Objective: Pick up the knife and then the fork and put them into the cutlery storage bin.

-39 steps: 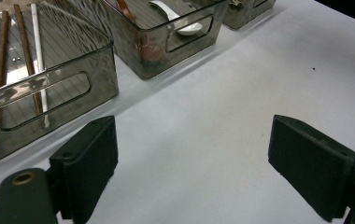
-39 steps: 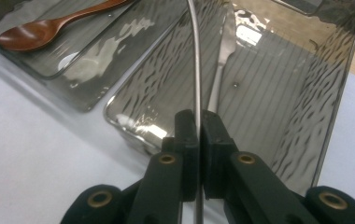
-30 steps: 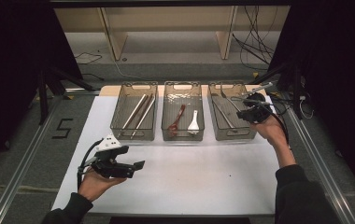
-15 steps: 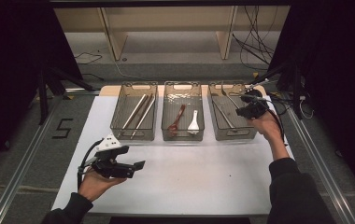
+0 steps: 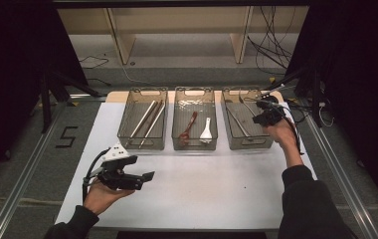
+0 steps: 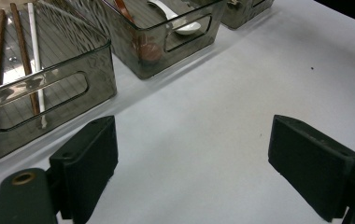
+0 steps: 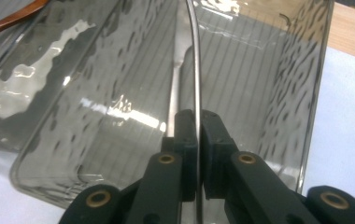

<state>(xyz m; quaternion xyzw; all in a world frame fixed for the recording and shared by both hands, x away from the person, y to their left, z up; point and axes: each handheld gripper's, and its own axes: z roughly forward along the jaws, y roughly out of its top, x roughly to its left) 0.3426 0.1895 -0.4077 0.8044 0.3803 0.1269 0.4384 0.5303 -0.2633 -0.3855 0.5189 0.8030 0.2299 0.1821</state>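
My right gripper [image 5: 264, 118] [image 7: 196, 121] is shut on a thin metal utensil [image 7: 195, 56], seen edge-on and reaching forward from the jaws. It hangs over the right clear bin [image 5: 249, 145] [image 7: 73, 140], where another metal utensil [image 7: 177, 79] lies on the bottom. My left gripper [image 5: 144, 178] [image 6: 192, 158] stands open and empty above the white mat [image 5: 217, 189] at the near left. The left bin [image 5: 127, 134] holds chopsticks [image 5: 147, 122] [image 6: 26, 56]. In the middle bin [image 5: 194, 90] lie a brown spoon [image 5: 189, 124] and a white spoon [image 5: 207, 130] [image 6: 175, 18].
The three bins stand side by side along the far edge of the mat. Cables [image 5: 271, 55] trail on the floor behind the table at the right. A "5" mark [image 5: 67, 137] sits left of the mat. Metal rails [image 5: 23, 184] run along both table sides.
My right gripper has drifted a little leftward and lower over the right bin, still holding the metal utensil. The left hand has kept still.
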